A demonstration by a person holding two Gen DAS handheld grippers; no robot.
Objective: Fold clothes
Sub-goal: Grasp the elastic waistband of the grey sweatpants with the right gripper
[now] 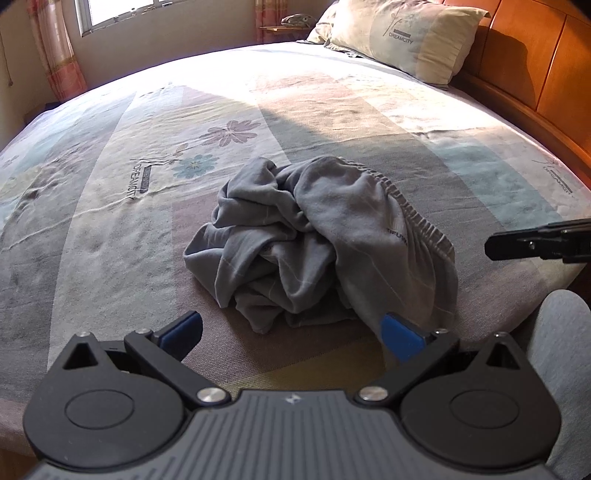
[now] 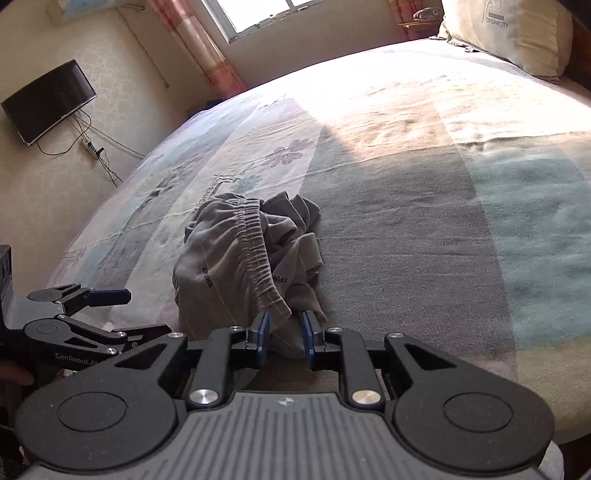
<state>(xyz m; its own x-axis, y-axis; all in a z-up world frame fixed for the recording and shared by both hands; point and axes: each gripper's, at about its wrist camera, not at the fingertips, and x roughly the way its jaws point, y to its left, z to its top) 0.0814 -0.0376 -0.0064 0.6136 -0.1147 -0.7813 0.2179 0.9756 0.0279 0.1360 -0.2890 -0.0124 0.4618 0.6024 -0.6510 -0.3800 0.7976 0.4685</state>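
Note:
A crumpled pair of grey shorts with an elastic waistband lies in a heap on the bed near its front edge; it also shows in the right wrist view. My left gripper is open, its blue pads wide apart just in front of the heap, and it shows at the left of the right wrist view. My right gripper has its blue pads narrowly apart with a fold of the shorts' near edge between them. Its black tip shows at the right of the left wrist view.
The bed has a patterned floral sheet. A pillow lies at the far right against a wooden headboard. A window with curtains is behind. A wall TV hangs at left. A grey-clad leg is at right.

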